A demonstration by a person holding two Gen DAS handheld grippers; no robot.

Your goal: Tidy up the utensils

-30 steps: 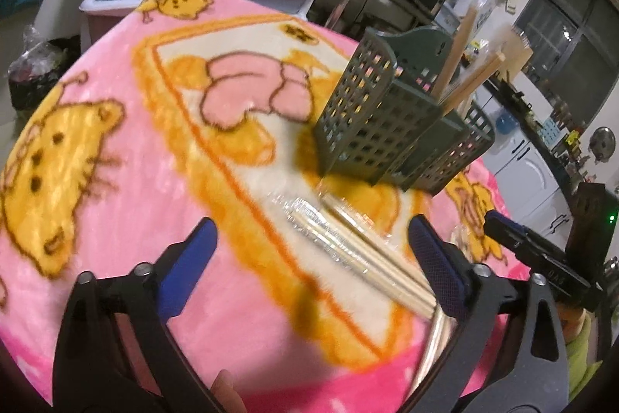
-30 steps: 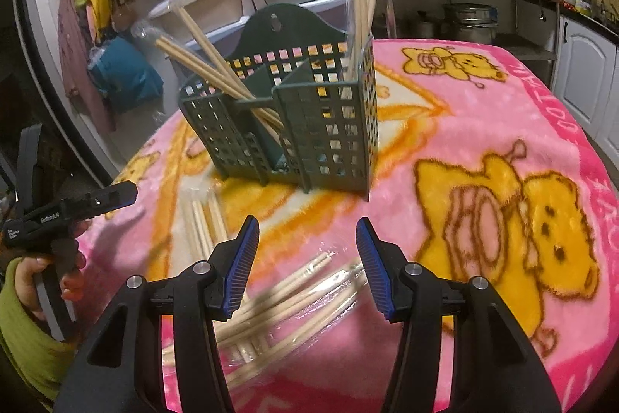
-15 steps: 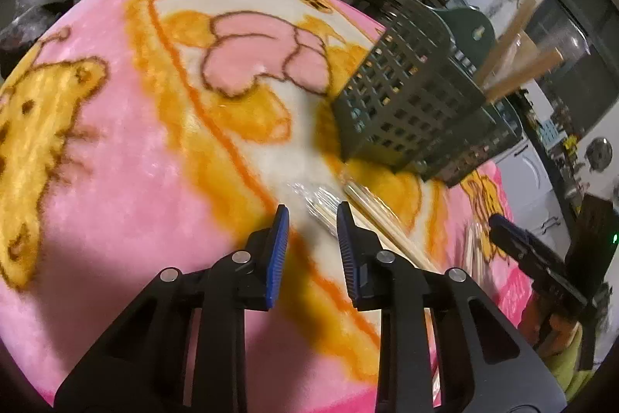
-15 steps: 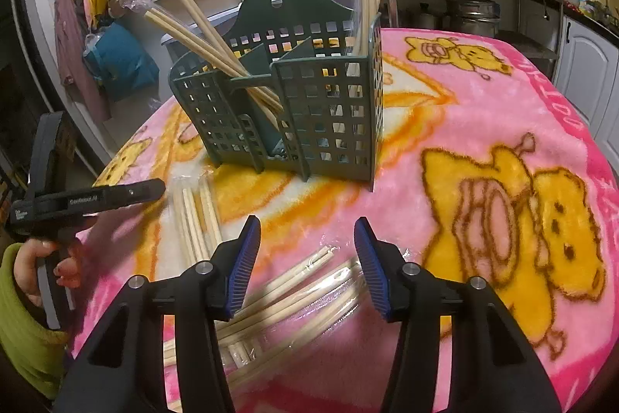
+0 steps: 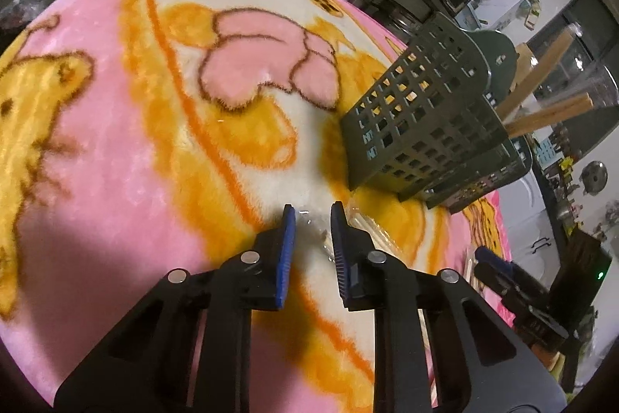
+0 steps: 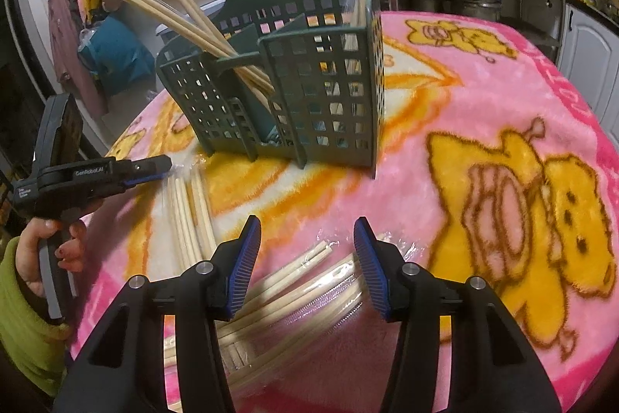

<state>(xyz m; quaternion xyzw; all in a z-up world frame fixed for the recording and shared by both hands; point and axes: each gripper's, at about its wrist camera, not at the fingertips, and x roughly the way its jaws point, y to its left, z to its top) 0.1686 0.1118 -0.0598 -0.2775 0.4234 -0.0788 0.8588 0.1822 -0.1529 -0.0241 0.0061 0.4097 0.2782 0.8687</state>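
Left wrist view: the left claw (image 5: 312, 213) occupies the lower centre of the frame, its blue-padded jaws having just been closing to a narrow gap over the crinkled clear end of a wrapped chopstick pack (image 5: 367, 231); whether the pads press on the wrapper cannot be told. The green slotted utensil holder (image 5: 421, 126) stands at centre right on the pink cartoon blanket (image 5: 116, 149) covering the surface, with wrapped chopsticks (image 5: 549, 115) leaning out of it.

Right wrist view: the right claw (image 6: 307, 237), at lower centre, has its jaws apart above a loose heap of wrapped chopstick packs (image 6: 309, 281) and grips nothing. The holder (image 6: 294, 91) stands at upper centre. Further packs (image 6: 189, 215) lie at centre left, by the other claw's tip.
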